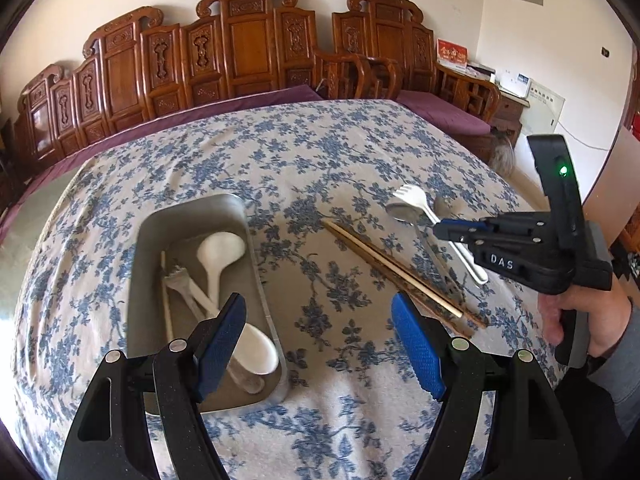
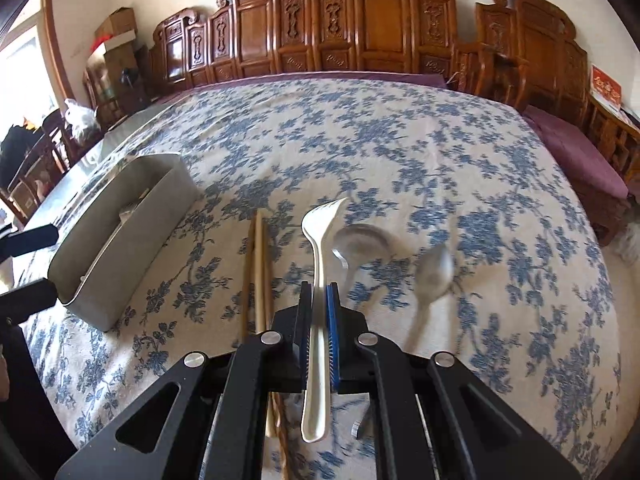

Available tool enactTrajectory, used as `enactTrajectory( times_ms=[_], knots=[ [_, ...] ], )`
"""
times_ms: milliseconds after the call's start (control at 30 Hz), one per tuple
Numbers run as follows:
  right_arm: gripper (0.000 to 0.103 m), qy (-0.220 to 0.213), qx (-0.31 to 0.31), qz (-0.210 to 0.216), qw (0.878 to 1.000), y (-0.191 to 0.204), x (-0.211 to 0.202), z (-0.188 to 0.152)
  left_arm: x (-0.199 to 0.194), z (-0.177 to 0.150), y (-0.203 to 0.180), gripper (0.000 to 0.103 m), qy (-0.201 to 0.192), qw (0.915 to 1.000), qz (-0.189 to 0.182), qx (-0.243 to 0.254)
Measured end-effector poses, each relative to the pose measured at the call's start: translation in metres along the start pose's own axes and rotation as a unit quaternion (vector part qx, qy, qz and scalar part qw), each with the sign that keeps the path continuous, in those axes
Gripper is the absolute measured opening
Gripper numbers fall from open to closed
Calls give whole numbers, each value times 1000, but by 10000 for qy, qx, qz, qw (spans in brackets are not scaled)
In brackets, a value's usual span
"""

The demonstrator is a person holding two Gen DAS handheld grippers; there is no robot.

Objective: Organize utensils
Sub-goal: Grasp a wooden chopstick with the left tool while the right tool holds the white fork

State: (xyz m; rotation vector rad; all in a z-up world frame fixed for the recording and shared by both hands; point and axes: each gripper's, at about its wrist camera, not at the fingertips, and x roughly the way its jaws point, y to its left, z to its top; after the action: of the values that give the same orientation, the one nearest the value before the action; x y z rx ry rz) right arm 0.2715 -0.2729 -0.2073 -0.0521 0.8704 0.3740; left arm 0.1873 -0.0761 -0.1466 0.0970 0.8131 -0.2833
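White plastic fork (image 2: 320, 280) clamped by its handle between the pads of the right gripper (image 2: 319, 316); jaws nearly fully closed on it, tines pointing forward, handle end sticking out behind the pads. Gripped mid-handle, probably to keep the fork from swinging during a carry.

Left on the blue-flowered cloth (image 2: 400, 140): wooden chopsticks (image 2: 256, 272) just left of the fork, a large metal spoon (image 2: 362, 242) close on its right, a smaller metal spoon (image 2: 432, 276) further right. Spoons blurred; contact with the fork impossible to judge.

Grey metal tray (image 1: 256, 264) to the left, well apart from the loose pieces. Already inside: two white spoons (image 1: 220, 252), a fork, one pale stick. Presumably the collection bin, so the held fork likely bound there.

Left gripper (image 1: 320, 340) wide open, nothing between the pads, hanging over the near right corner of the tray and the cloth beside it. Possibly waiting for its next pick; not certain.

Writing: "DAS" in white letters on the right gripper body, seen from the left wrist view. Green light lit above it. Red card (image 1: 452, 54) with gold characters on the far side table, unreadable. Wall plaque text too small to read.
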Motion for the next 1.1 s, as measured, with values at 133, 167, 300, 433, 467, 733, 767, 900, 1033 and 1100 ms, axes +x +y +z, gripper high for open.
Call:
enactTrajectory(
  times_ms=[133, 167, 300, 433, 467, 733, 767, 900, 1033, 1100],
  knots=[
    [9, -53, 123, -58, 9999, -13, -7, -3, 8, 5, -14, 72, 61, 10000, -3, 49],
    [9, -58, 153, -61, 9998, -16, -8, -4, 13, 7, -19, 72, 82, 10000, -10, 53],
    [9, -98, 322, -83, 9994, -28, -12, -6, 30, 15, -38, 72, 170, 9997, 15, 165],
    [9, -146, 506, -60, 9986, -38, -14, -7, 53, 18, -53, 72, 379, 9990, -26, 223],
    [9, -159, 549, -51, 9984, -41, -14, -6, 61, 18, -57, 72, 446, 9987, -6, 239],
    [9, -220, 786, 43, 9967, -52, -16, -5, 106, 21, -71, 72, 773, 9960, 312, 328],
    [9, -220, 798, 56, 9965, -52, -15, -4, 111, 21, -71, 72, 832, 9955, 361, 286],
    [9, -241, 799, 109, 9964, -51, -16, -3, 120, 20, -67, 64, 944, 9945, 418, 156],
    [9, -244, 792, 132, 9965, -49, -15, -3, 124, 16, -65, 55, 1043, 9937, 400, 77],
    [9, -240, 780, 137, 9966, -47, -15, -3, 128, 14, -64, 52, 1112, 9929, 421, 65]
  ],
)
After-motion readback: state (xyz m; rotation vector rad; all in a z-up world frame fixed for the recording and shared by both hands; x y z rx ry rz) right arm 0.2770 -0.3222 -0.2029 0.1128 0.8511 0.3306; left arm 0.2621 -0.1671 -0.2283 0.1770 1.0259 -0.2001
